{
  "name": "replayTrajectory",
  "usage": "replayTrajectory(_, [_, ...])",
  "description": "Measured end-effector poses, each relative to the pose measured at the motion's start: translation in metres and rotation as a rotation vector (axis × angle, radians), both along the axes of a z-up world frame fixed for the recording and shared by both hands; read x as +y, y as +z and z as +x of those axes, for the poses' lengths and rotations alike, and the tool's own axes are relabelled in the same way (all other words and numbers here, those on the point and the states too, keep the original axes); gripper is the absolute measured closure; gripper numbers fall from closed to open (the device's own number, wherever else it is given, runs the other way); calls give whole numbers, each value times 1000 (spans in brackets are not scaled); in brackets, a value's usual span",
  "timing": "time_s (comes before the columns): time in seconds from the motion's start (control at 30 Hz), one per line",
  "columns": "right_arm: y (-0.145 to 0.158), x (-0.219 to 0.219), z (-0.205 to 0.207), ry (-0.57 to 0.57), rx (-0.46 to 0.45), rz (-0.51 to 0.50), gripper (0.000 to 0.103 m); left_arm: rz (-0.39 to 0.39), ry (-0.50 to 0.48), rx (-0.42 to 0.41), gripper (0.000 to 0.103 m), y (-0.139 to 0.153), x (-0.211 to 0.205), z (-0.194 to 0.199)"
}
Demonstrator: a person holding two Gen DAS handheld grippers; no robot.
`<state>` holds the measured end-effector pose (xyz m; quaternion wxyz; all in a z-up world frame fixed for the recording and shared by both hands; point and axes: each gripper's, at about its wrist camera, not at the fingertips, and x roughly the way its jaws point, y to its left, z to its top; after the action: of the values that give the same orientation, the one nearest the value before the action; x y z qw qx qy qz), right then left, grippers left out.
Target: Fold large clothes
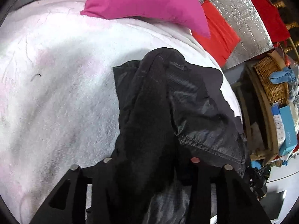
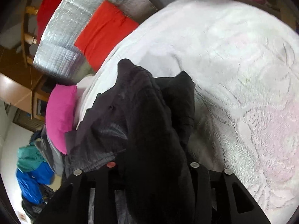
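Jaws clamped on black garment (image 1: 158,97).

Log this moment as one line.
left claw: shut on garment | right claw: shut on garment | garment: bunched, over blanket

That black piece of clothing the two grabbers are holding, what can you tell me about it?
The black garment looks like a jacket: a fuzzy, fleece-like ridge runs up its middle, with a smoother, slightly shiny, stitched lining beside it. It is bunched and creased, not yet folded flat. Its near end runs up between the fingers of the left gripper and the right gripper, while the far part lies on the white fluffy blanket.
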<state>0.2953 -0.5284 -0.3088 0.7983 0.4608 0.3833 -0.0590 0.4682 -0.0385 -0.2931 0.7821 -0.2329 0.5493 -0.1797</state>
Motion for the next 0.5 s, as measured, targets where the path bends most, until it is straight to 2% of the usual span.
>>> replayTrajectory(0.07, [-2,-4,-4,-12,30,26,39,55,-6,8,38,0,-4,-3])
replayTrajectory(0.17, [7,-8,-22,-42,40,9,37,61,-17,20,33,2,-5,-9])
replayTrajectory(0.27, [22,-15,-49,-77,-1,-14,27,64,-5,21,32,4,2,-17])
replayTrajectory(0.37, [30,-25,-75,-118,-28,-27,26,73,19,-1,32,10,13,-29])
replayTrajectory(0.43, [28,-30,-93,-146,-31,-10,26,102,41,-31,32,18,20,-37])
replayTrajectory(0.5, [25,-32,-109,-164,-35,13,26,168,59,-96,32,34,23,-49])
